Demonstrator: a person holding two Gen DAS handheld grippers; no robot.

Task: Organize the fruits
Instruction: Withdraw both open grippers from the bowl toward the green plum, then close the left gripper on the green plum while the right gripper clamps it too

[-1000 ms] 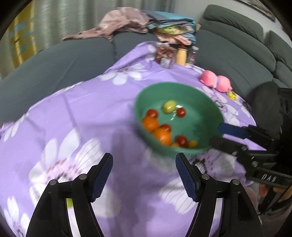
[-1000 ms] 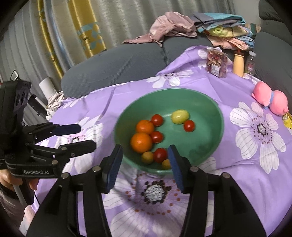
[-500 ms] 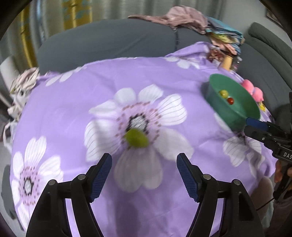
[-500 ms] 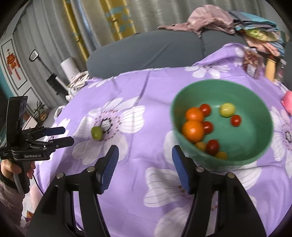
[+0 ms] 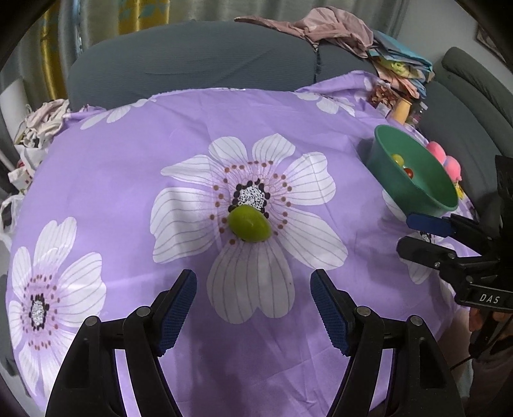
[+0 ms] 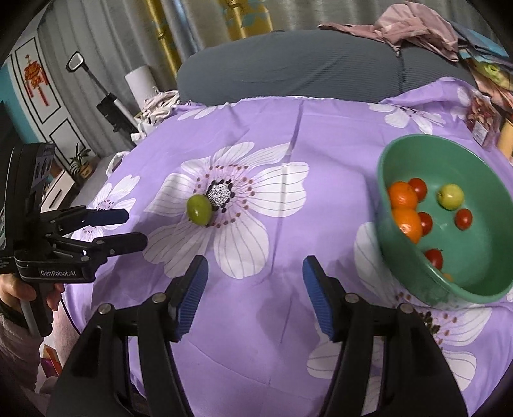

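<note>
A green fruit (image 5: pixel 249 223) lies on the purple flowered tablecloth (image 5: pixel 128 166), beside a flower's dark centre; it also shows in the right wrist view (image 6: pixel 199 210). My left gripper (image 5: pixel 253 282) is open and empty, a short way in front of the fruit; it also shows in the right wrist view (image 6: pixel 133 229). A green bowl (image 6: pixel 461 290) holds oranges (image 6: pixel 405 221), several red tomatoes and a yellow-green fruit (image 6: pixel 451 196). The bowl also shows in the left wrist view (image 5: pixel 413 192). My right gripper (image 6: pixel 255 269) is open and empty, left of the bowl.
A grey sofa (image 5: pixel 198 61) curves behind the table with piled clothes (image 5: pixel 333 29). A snack packet (image 6: pixel 481 120) and a yellow bottle (image 5: pixel 402 110) stand at the far edge. A pink toy (image 5: pixel 447 160) lies past the bowl. Cloth bags (image 5: pixel 29 134) sit at the left.
The left gripper has swung left from the bowl and moved in on the green fruit, which now looks larger. The right gripper has drawn left, so the bowl lies to its right.
</note>
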